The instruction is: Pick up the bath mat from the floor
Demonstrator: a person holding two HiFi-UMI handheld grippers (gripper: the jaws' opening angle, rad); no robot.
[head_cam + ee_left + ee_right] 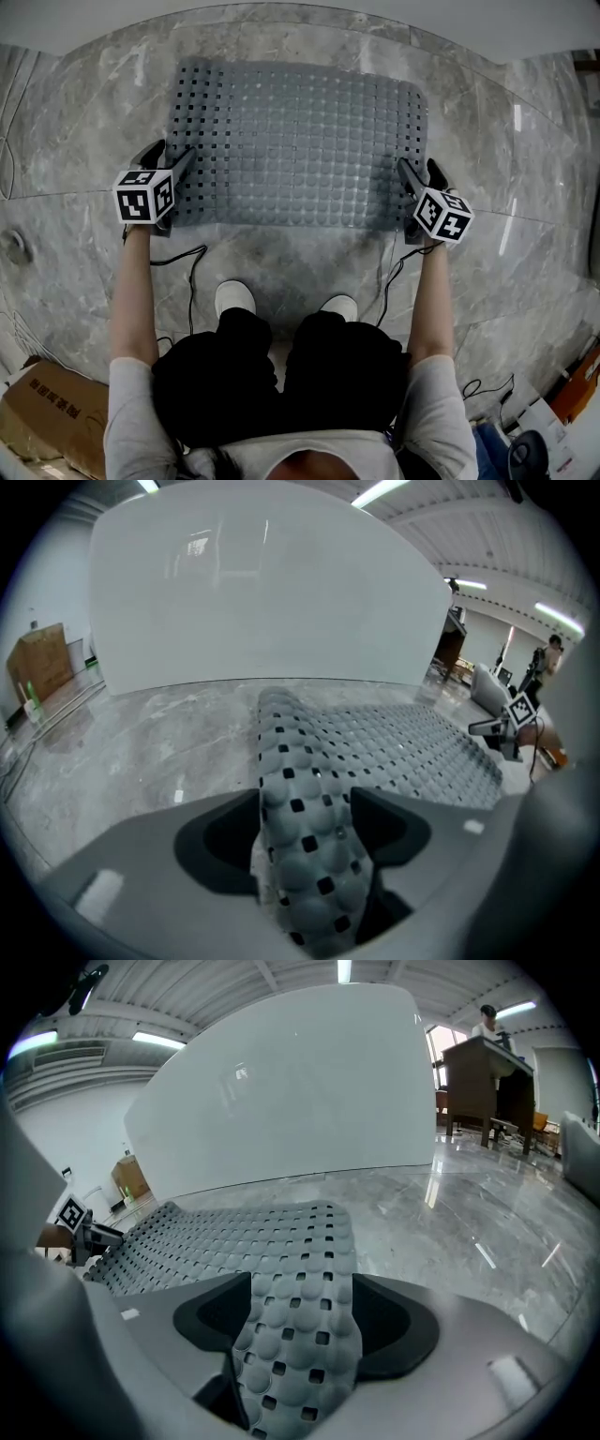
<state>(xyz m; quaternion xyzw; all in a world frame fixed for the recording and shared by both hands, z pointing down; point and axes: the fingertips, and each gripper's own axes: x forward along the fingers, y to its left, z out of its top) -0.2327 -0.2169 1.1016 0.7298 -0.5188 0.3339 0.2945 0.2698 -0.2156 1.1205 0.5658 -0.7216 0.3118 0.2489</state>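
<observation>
At left hand-held gripper (175, 152): unclenched, spread astride the left edge of the grey perforated rubber bath mat (295, 141), flat on the floor. At right hand-held gripper (419, 171): likewise, right edge. Probably light, floppy, grippy; pinch both edges.

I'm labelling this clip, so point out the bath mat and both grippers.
bath mat (298, 141), head view, middle of its top.
left gripper (173, 152), head view, between its fingertips, mat's left edge.
right gripper (418, 169), head view, between its fingertips, mat's right edge.
</observation>
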